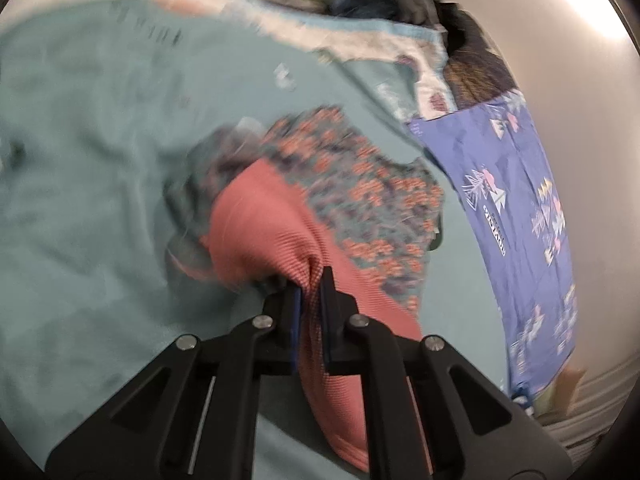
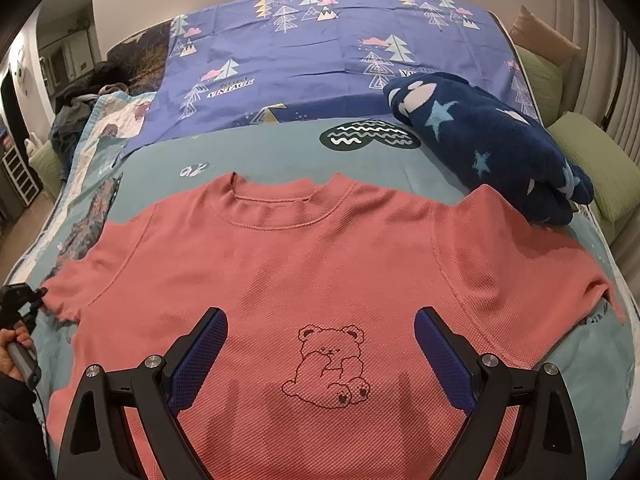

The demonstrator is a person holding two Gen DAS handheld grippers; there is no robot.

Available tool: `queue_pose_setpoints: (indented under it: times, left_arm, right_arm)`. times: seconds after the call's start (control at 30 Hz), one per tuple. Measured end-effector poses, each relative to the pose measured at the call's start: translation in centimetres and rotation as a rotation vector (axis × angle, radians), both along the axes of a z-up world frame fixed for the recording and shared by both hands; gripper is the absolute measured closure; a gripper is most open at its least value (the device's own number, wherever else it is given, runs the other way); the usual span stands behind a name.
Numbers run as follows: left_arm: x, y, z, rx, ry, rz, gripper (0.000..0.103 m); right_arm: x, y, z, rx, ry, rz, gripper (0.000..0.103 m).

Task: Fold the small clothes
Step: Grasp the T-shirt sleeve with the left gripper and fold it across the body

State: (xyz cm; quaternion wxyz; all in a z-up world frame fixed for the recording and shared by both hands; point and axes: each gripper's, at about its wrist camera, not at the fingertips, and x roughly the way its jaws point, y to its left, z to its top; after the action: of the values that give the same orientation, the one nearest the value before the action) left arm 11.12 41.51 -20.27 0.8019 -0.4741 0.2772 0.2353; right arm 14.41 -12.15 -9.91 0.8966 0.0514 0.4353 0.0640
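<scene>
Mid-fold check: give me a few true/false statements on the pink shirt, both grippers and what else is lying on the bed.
1. The left gripper is shut on the pink shirt. True: it pinches a sleeve edge.
2. The right gripper grips the shirt hem. False: its jaws stand wide open above the bear print.
3. The shirt lies front side up. True: the bear print and collar show.
4. The navy star blanket lies on the shirt's chest. False: it lies beside the far sleeve, on the teal sheet.
5. The shirt is already folded in half. False: both sleeves are spread out.

teal bed point(image 2: 256, 152) carries pink shirt point(image 2: 280, 264), navy star blanket point(image 2: 488, 148).
</scene>
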Motion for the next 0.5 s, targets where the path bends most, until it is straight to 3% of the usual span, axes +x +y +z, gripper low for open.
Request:
queue_pose_setpoints:
  times: [0.03, 0.1, 0.17, 0.3, 0.5]
  left_arm:
    - [0.0, -0.4, 0.9, 0.043, 0.001, -0.009, 0.094]
    - [0.9, -2.5, 4.6, 0.205, 0.01, -0.054, 0.094]
    - [1.7, -4.4, 7.5, 0.308, -0.024, -0.109, 0.094]
    - [3.5, -9.3, 12.0, 0.422, -0.1, -0.248, 0.094]
    - [5.3, -19.9, 15.6, 0.55, -0.17, -0.52, 0.094]
  right_arm:
    - [-0.1, -0.1, 0.0, 0.003, -0.003, 0.0, 0.007]
    - [-0.2, -0.5, 0.2, 0.012, -0.008, -0.005, 0.007]
    - [-0.5, -1.1, 0.3, 0.026, -0.012, -0.013, 0.007]
    - [-1.0, -2.3, 0.6, 0.042, -0.022, -0.03, 0.007]
    - [-1.9, -4.9, 0.8, 0.06, -0.031, -0.078, 0.007]
